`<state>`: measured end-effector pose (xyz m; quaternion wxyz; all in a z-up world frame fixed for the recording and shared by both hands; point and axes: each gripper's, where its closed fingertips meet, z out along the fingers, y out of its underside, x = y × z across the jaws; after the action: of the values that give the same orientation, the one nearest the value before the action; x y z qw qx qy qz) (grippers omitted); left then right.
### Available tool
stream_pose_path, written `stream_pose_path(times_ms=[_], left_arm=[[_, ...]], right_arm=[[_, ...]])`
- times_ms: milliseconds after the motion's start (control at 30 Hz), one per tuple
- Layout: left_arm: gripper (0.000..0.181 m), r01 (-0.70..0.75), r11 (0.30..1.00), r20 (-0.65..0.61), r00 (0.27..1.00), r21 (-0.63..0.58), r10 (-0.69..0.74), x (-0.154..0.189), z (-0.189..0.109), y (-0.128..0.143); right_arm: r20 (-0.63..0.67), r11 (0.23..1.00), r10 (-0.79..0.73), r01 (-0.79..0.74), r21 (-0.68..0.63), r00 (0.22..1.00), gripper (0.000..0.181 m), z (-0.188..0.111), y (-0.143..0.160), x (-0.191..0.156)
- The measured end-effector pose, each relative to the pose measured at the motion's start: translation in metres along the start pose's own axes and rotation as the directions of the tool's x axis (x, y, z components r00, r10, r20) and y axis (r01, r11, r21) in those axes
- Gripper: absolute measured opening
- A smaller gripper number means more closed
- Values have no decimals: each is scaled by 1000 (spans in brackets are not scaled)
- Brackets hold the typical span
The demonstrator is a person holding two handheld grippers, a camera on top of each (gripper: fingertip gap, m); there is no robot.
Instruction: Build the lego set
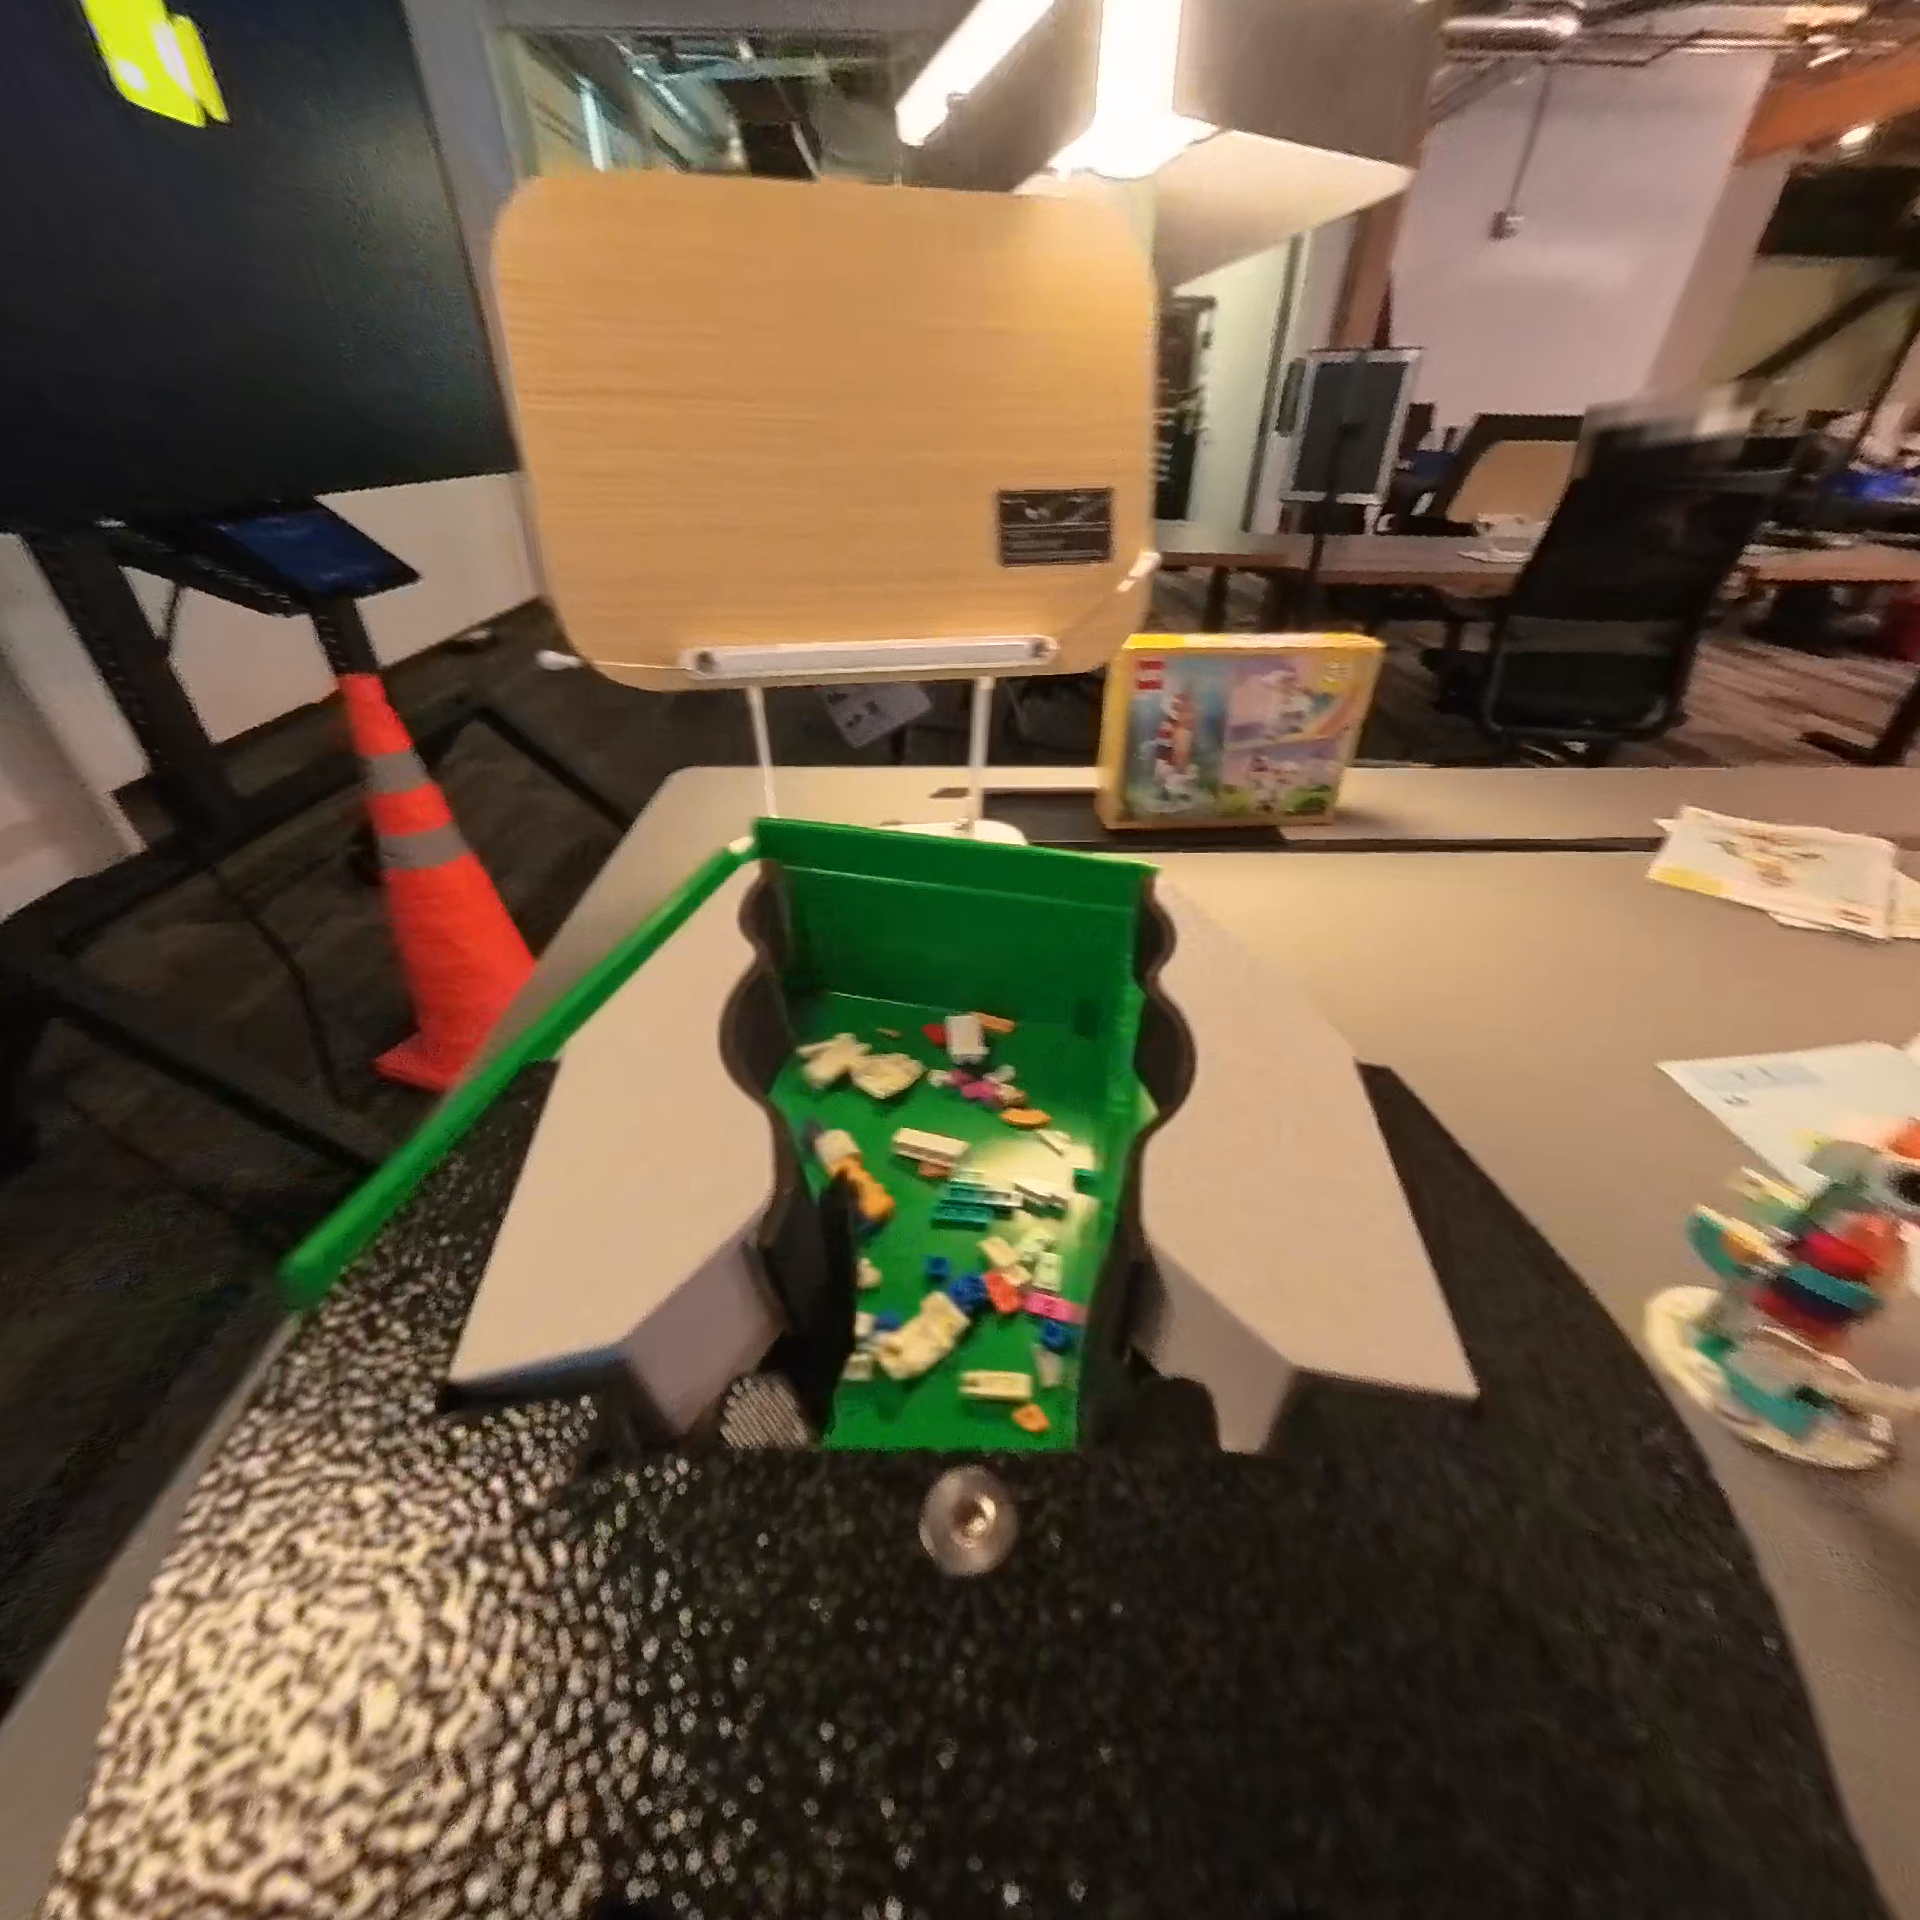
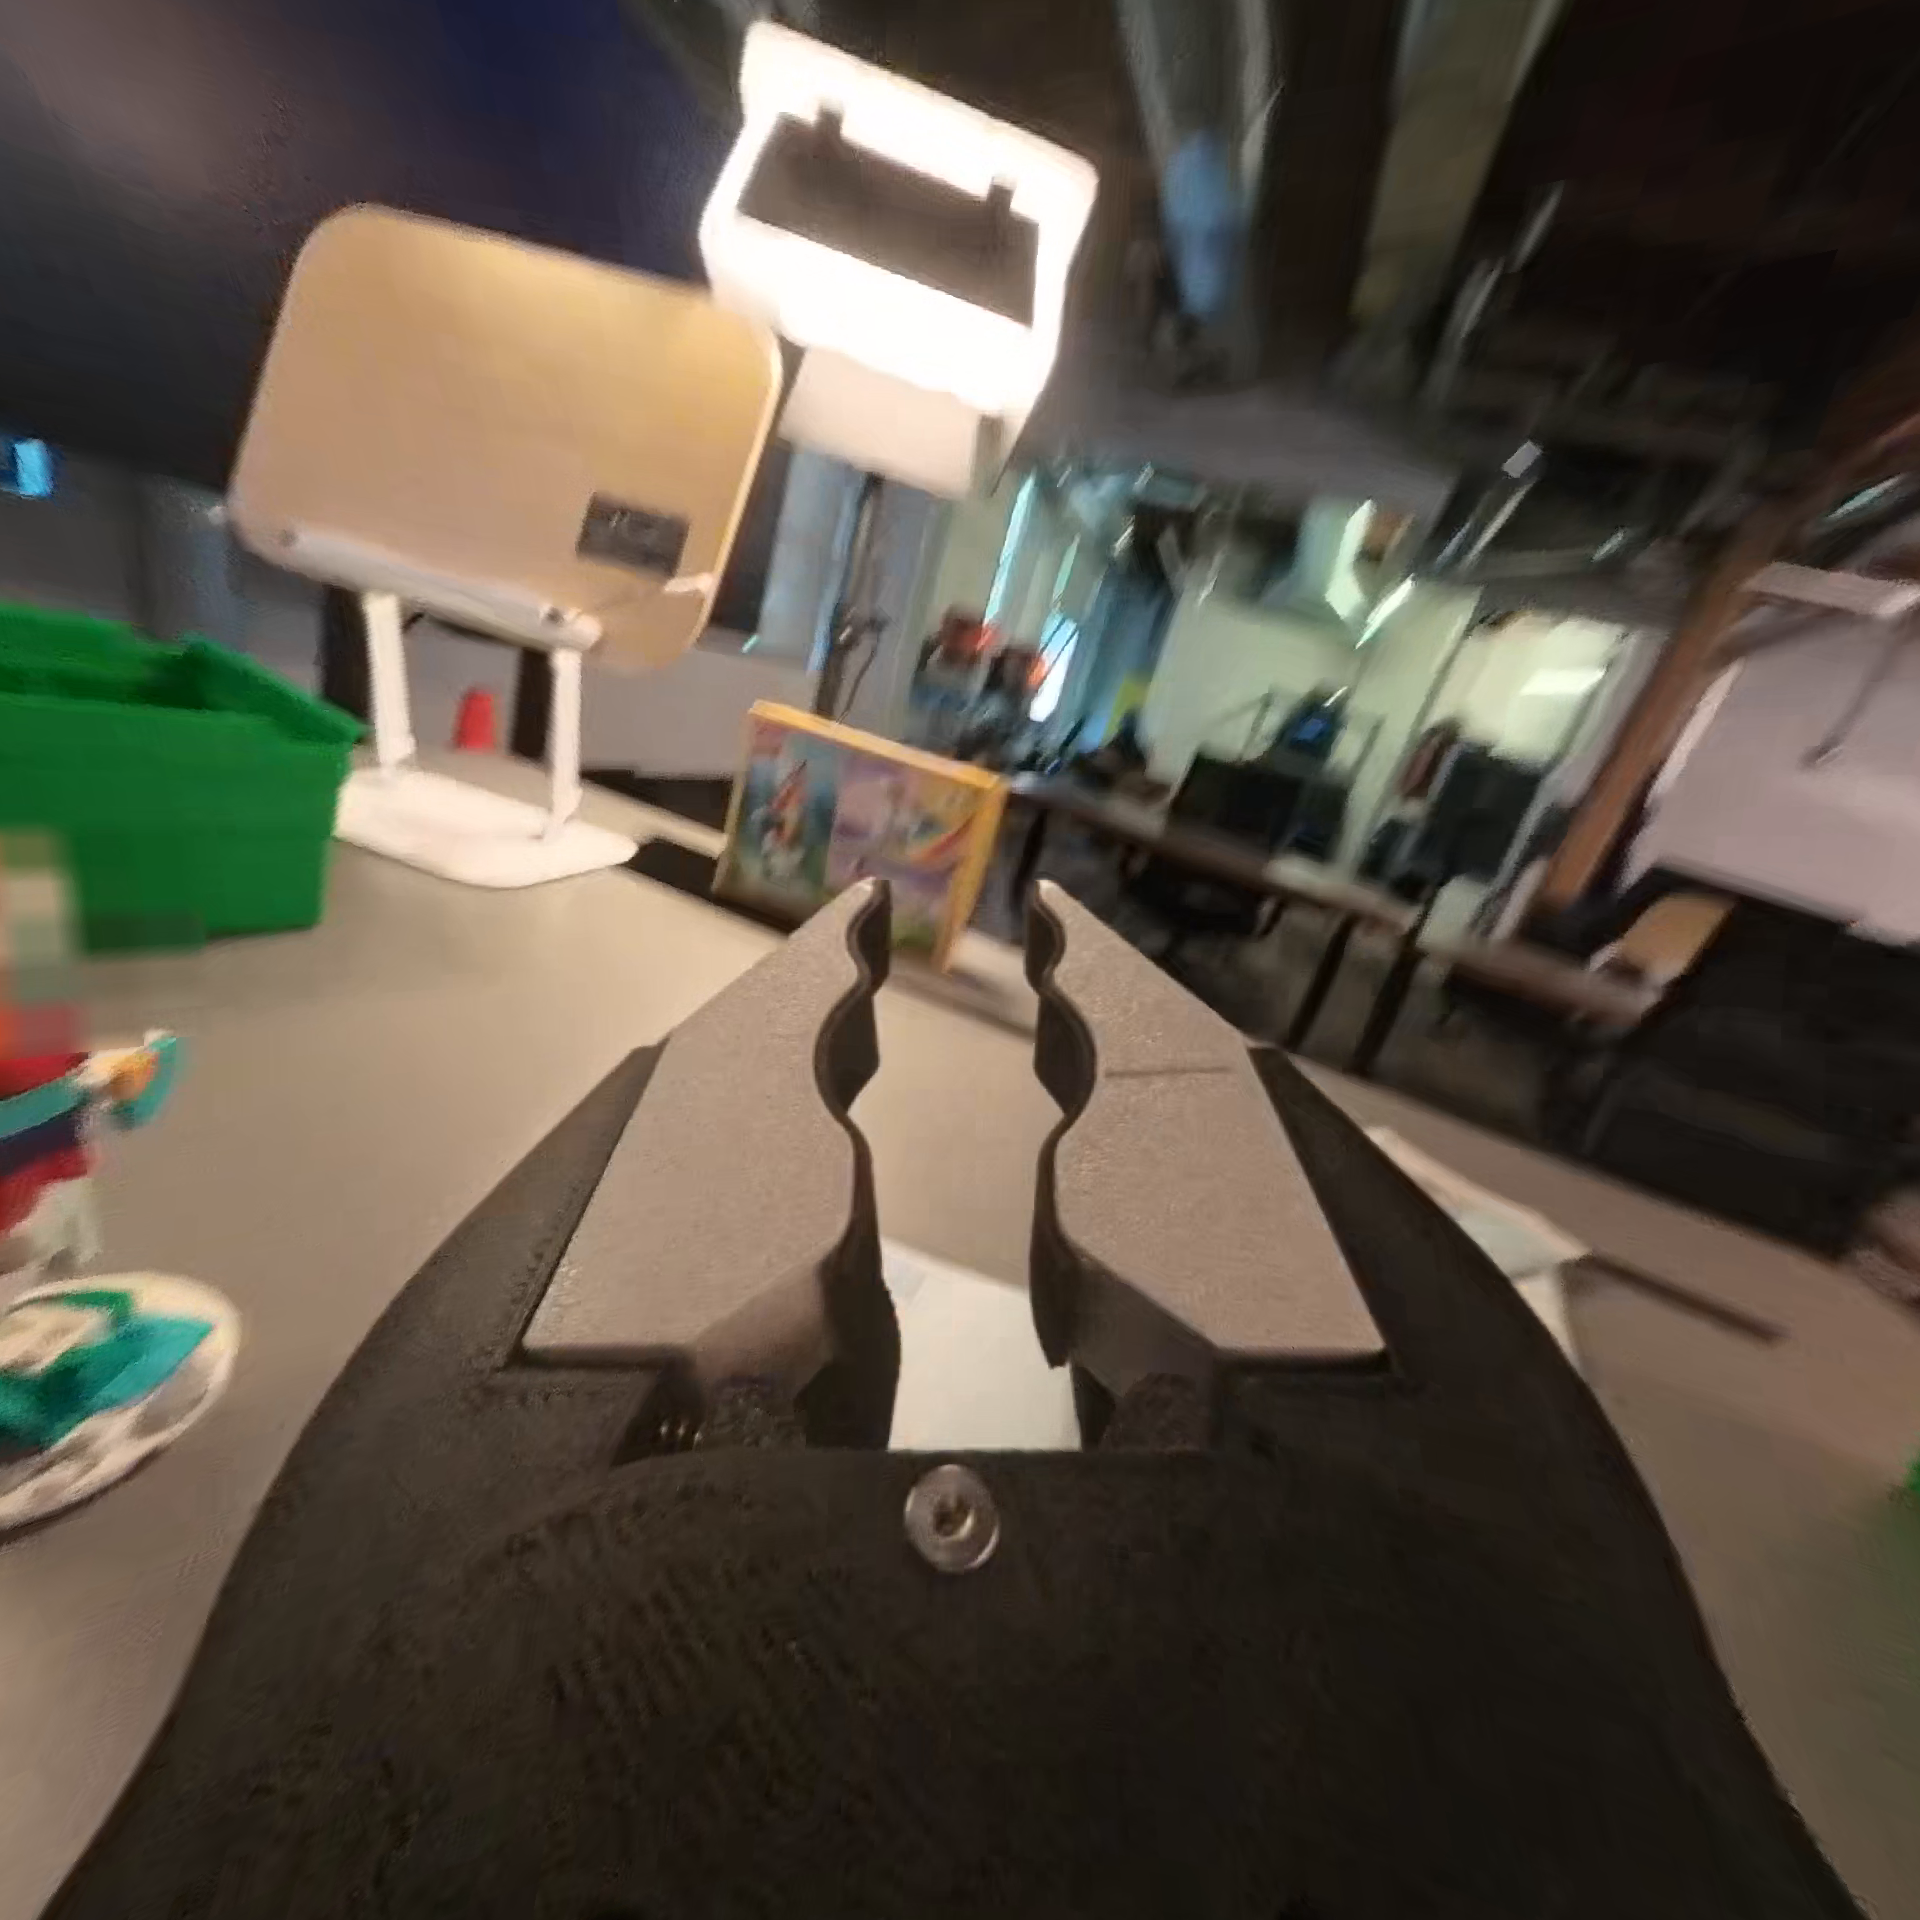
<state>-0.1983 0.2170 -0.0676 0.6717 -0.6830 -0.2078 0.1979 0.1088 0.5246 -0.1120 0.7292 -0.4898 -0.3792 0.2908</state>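
Observation:
In the left wrist view my left gripper (image 1: 951, 904) is open wide and empty, held above a green tray (image 1: 499, 1081). Several small loose lego pieces (image 1: 966, 1195) in white, teal, orange, pink and blue lie on the tray floor between my fingers. A partly built colourful lego model (image 1: 1787, 1309) on a round white base stands to the right, blurred. In the right wrist view my right gripper (image 2: 958, 899) is open with a moderate gap and empty, raised above the table. The model (image 2: 73, 1195) is at its far left, and the tray (image 2: 156, 769) is behind the model.
A yellow lego box (image 1: 1236, 727) (image 2: 862, 831) stands at the table's back. A wooden board on a white stand (image 1: 821, 426) (image 2: 499, 436) is behind the tray. Instruction sheets (image 1: 1787, 883) lie to the right. An orange cone (image 1: 426, 883) stands on the floor to the left. Across from one pair of fingers to the other is roughly 45 centimeters. My right gripper's tips are some 20 centimeters from the partly built colourful lego model (image 1: 1787, 1309).

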Motion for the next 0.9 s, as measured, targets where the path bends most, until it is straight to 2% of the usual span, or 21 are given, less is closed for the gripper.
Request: stream_pose_path(times_ms=[100,233,333,433,500,633,700,767,833,900], left_arm=[[60,-46,998,1,999,-46,46,-26,15,-5],[47,-144,976,-189,975,-163,113,-28,59,1],[41,-211,905,-363,929,-369,69,-23,98,37],[34,-289,824,-486,874,-487,20,-17,131,70],[33,-331,764,-521,854,-554,-7,-17,149,91],[33,-311,656,-553,810,-688,-197,-4,169,120],[33,-365,601,-552,819,-711,-156,-12,180,135],[25,-457,550,-575,816,-699,-53,-24,189,150],[16,-560,486,-615,787,-672,56,-34,195,164],[10,-617,443,-663,746,-650,68,-31,193,174]], right_arm=[[-56,989,-82,88,115,995,20,0,-10,-12],[-44,986,-127,131,105,991,20,11,4,-36],[-27,984,-150,151,91,988,20,18,10,-44],[-32,985,-166,167,45,986,20,23,23,-42],[-40,985,-167,169,33,985,20,24,27,-40],[-64,987,-158,160,19,985,20,23,30,-34],[-72,988,-156,157,9,985,20,24,31,-32],[-74,987,-157,158,-1,985,20,25,33,-31],[-71,986,-165,165,-11,984,19,26,35,-32],[-66,984,-176,175,-17,982,19,26,36,-34]])
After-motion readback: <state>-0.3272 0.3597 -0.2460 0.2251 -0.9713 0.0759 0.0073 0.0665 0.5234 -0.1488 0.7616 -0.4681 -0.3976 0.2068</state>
